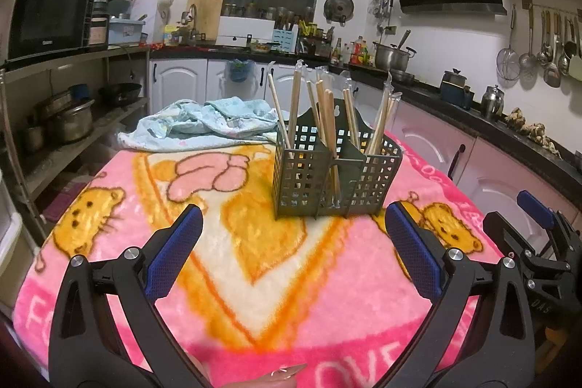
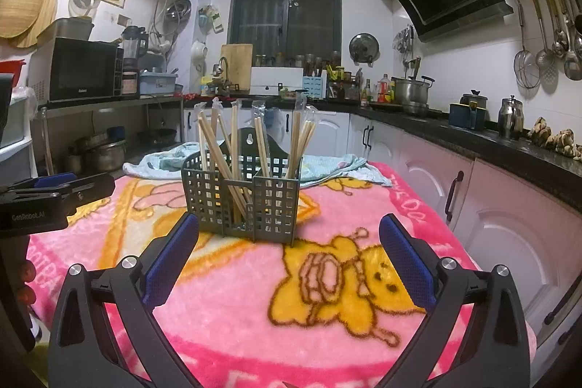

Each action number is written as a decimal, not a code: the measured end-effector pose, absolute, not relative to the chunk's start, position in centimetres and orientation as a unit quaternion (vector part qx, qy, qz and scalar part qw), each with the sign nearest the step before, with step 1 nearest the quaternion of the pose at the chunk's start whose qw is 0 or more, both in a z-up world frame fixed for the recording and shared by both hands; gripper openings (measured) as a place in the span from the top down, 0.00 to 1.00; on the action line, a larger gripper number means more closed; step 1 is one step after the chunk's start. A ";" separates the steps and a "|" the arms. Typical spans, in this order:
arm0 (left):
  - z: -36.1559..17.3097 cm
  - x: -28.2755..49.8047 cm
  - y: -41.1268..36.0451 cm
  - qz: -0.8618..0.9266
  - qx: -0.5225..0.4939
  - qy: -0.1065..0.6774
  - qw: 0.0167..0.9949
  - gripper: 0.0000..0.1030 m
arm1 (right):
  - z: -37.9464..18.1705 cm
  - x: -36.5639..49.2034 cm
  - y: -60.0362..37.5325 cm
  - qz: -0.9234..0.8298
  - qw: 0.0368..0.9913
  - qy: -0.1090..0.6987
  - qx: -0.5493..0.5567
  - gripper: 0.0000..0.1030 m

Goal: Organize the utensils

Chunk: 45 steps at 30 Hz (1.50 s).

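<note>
Most of the sorting looks finished. On the table, a pink blanket (image 2: 327,333) lies bare in the near part, with a crumpled blue cloth (image 1: 203,126) at the far end. Between them stands the green basket (image 2: 242,202), its compartments holding upright chopsticks (image 2: 232,148); some seem plastic-sleeved, though that is hard to tell. No loose utensils show. The left gripper (image 1: 293,250) and right gripper (image 2: 289,260) hover near it, both wide and empty.

Pink cartoon blanket (image 1: 254,279) over table, utensil caddy (image 1: 327,184), crumpled towel (image 1: 203,122)
</note>
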<state>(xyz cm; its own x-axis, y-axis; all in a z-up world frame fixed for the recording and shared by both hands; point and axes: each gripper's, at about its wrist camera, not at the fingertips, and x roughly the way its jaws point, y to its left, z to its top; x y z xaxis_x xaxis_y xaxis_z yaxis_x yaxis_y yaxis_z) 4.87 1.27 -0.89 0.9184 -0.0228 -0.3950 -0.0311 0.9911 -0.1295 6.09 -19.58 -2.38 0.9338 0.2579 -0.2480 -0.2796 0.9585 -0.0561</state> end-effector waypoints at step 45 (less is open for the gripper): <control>-1.5 5.4 1.5 -0.006 -0.075 0.220 0.973 0.10 | -2.7 6.1 -19.4 0.136 0.982 0.120 -0.044 0.06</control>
